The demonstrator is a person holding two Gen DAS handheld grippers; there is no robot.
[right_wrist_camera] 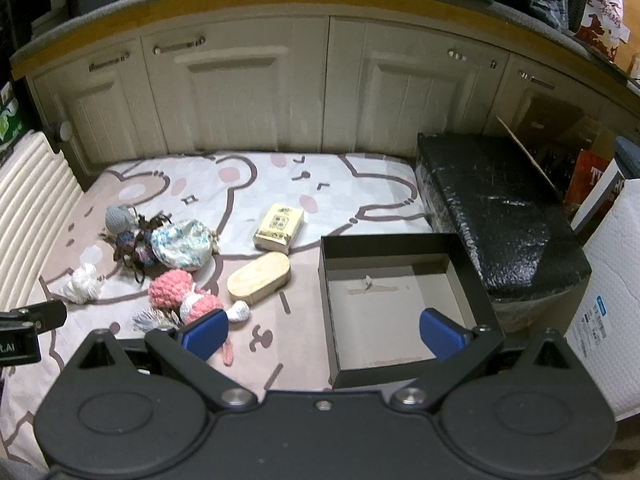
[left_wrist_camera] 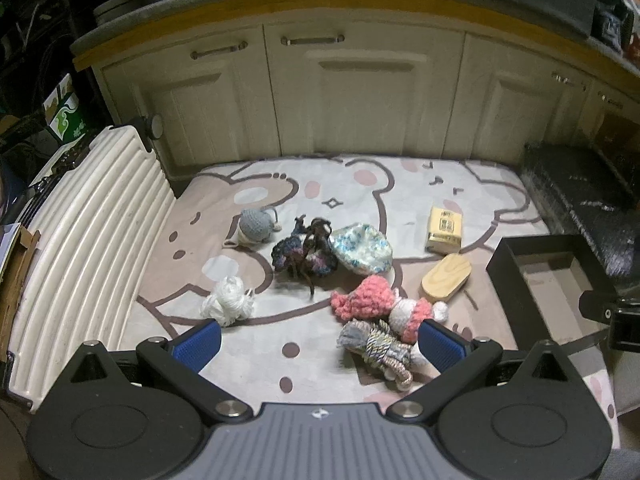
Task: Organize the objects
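Observation:
Several knitted items lie on a cartoon-print mat [left_wrist_camera: 304, 364]: a grey ball [left_wrist_camera: 255, 225], a dark multicoloured tangle [left_wrist_camera: 302, 254], a blue-white pouch [left_wrist_camera: 362, 249], a white yarn bundle [left_wrist_camera: 229, 301], a pink doll [left_wrist_camera: 380, 302] and a grey-gold cord bundle [left_wrist_camera: 378, 346]. A yellow packet [left_wrist_camera: 444, 230] and an oval wooden box [left_wrist_camera: 446, 277] lie to their right. My left gripper [left_wrist_camera: 320, 344] hangs open above the mat, the cord bundle between its fingers. My right gripper [right_wrist_camera: 324, 334] is open over the near left wall of an empty black box [right_wrist_camera: 384, 300].
Cream cabinet doors [left_wrist_camera: 360, 92] close off the back. A ribbed white suitcase [left_wrist_camera: 88, 248] lines the left side. A black wrapped block [right_wrist_camera: 496, 216] lies right of the box, with a white padded mailer [right_wrist_camera: 612, 320] beyond it.

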